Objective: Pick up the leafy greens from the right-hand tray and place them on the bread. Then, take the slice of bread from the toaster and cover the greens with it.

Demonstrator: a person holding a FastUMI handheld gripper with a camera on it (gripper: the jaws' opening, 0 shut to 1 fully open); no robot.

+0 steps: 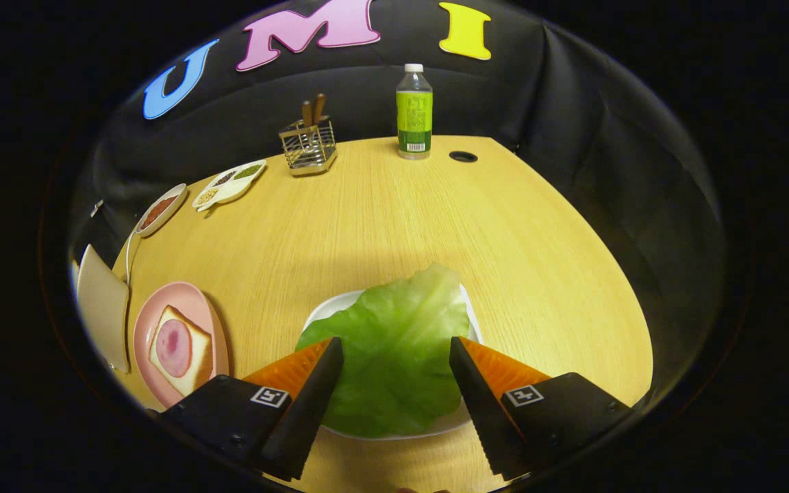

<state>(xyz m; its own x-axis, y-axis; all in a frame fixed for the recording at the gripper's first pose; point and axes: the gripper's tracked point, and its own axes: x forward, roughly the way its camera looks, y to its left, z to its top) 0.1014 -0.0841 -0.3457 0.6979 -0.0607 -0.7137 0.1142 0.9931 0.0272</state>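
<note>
Over table [381, 219], gripper [396, 349] spread astride greens [394, 342].

A pale green lettuce leaf [394, 352] with faint lighter veins lies on a white oval tray [329, 309]. The light yellow-tan wooden table [401, 219] shows fine straight grain. A pink round plate [175, 308] carries cream-white bread [197, 342] with a tan crust and a pink ham round [173, 347]. The clear plastic bottle [414, 113] has a lime-green label and white cap. The wire utensil rack [309, 147] is silvery.
</note>
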